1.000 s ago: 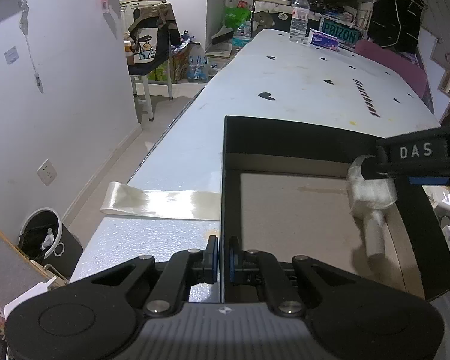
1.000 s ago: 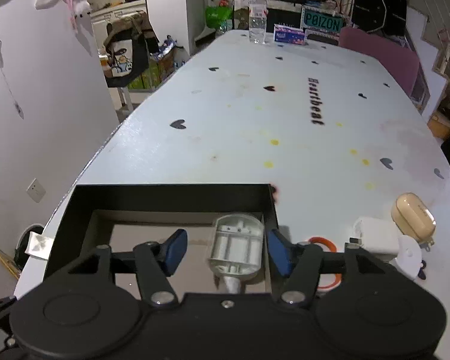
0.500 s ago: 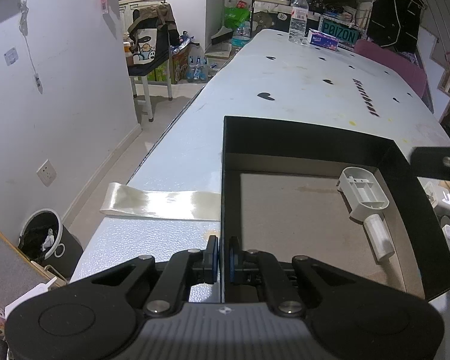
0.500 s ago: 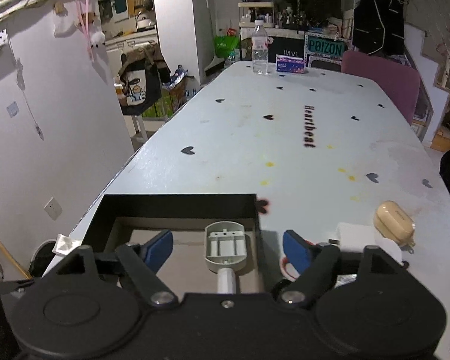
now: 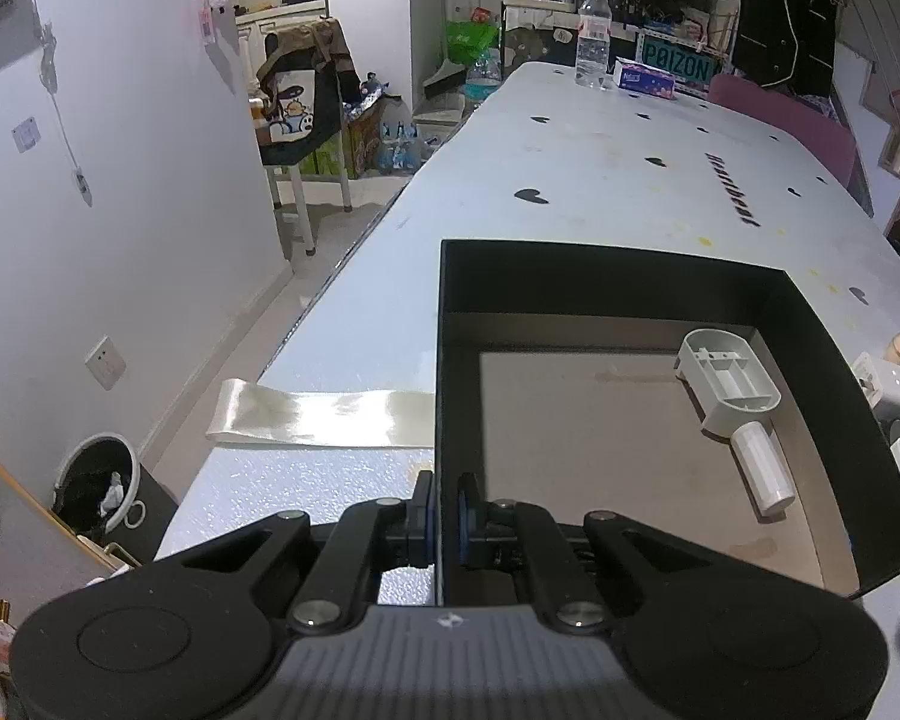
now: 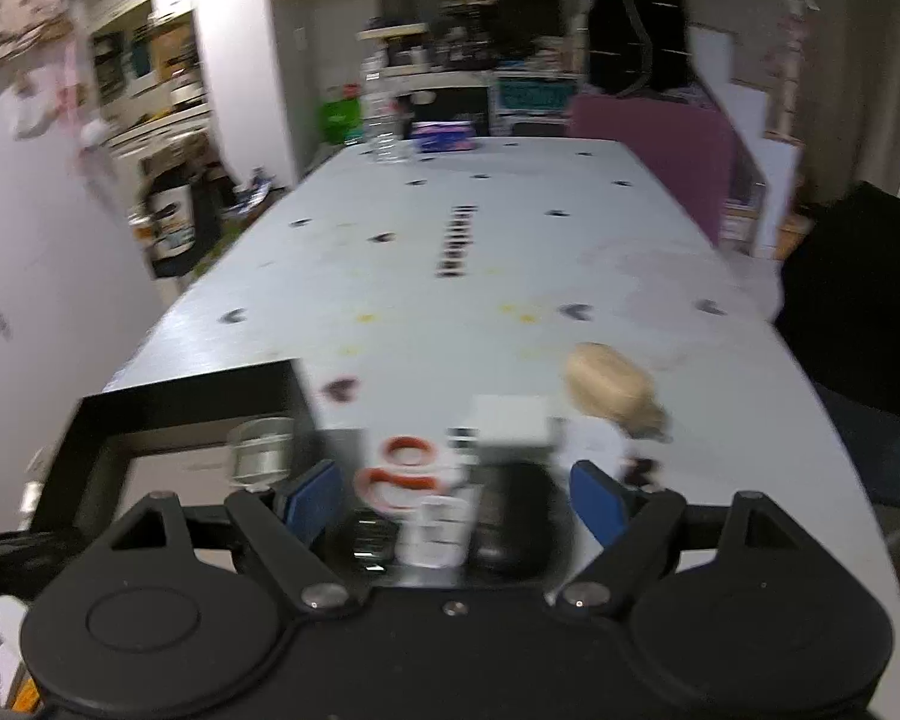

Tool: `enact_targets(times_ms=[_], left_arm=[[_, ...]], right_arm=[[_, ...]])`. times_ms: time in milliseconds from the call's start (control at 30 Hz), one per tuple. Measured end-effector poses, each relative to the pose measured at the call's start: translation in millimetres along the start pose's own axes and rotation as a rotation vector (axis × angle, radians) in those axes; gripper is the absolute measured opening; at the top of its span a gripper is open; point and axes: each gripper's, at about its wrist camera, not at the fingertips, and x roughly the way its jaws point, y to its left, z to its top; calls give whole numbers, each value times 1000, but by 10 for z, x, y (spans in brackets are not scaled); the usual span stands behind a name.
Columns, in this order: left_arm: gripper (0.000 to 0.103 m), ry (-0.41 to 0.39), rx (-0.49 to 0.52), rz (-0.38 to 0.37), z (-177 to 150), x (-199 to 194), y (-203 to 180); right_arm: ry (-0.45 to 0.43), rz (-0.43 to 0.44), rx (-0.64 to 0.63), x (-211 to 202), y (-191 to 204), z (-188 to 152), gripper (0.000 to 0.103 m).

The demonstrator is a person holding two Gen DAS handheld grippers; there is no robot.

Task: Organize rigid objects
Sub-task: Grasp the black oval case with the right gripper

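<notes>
The right tongs (image 6: pixel 456 495) have left the black box (image 5: pixel 600 276) and now hang over the small items beside it. Their jaws have just been opening, nothing between them. The white plastic part (image 5: pixel 729 387) lies alone in the box.

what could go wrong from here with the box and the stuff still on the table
1. The left tongs are shut on the near wall of the black box; a tug could tip it or slide it and shift the white plastic part inside.
2. The right tongs, jaws just opened and empty, hang over a tight cluster: orange rings, white adapter, tan case. A hurried grab may catch two things or knock one away.
</notes>
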Motion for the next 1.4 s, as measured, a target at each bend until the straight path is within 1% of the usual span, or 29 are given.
enact_targets(times_ms=[200, 233, 400, 500, 633, 733, 833, 867, 967, 1000, 1067, 1100, 1133, 1267, 1300, 1400], left_arm=[[6, -3, 8, 20, -6, -4, -19], [6, -4, 9, 23, -8, -3, -24], [6, -6, 11, 34, -10, -5, -44], [6, -6, 12, 38, -14, -7, -48], [6, -7, 15, 46, -14, -7, -62], [6, -8, 16, 52, -13, -4, -68], [6, -8, 16, 54, -14, -9, -69], [6, -8, 16, 54, -15, -10, -70], [6, -8, 16, 55, -16, -11, -68], [6, -8, 16, 55, -15, -10, -67], [6, -8, 17, 56, -15, -10, -67], [6, -8, 17, 56, -15, -10, -67], [6, -8, 16, 57, -15, -10, -63], [6, -8, 15, 59, -19, -15, -50], [6, -8, 15, 58, -17, -14, -55], [6, -8, 16, 59, -18, -14, -56]], right_arm=[[-8, -83, 57, 91, -380, -138, 95], [-11, -88, 68, 103, -426, -161, 98], [-14, -86, 142, 186, -618, -292, 103], [-12, -66, 174, 241, -681, -372, 103], [22, -15, 180, 346, -702, -436, 103], [39, 33, 169, 411, -691, -479, 103], [50, 104, 194, 448, -699, -504, 103], [52, 116, 198, 454, -692, -513, 103], [31, 112, 207, 461, -704, -527, 103], [25, 105, 219, 463, -720, -525, 102], [16, 103, 231, 489, -726, -490, 92], [20, 101, 225, 525, -711, -453, 85], [26, 95, 218, 557, -691, -426, 82], [67, 107, 163, 708, -527, -347, 80], [76, 100, 153, 742, -478, -332, 77], [93, 72, 123, 842, -384, -302, 77]])
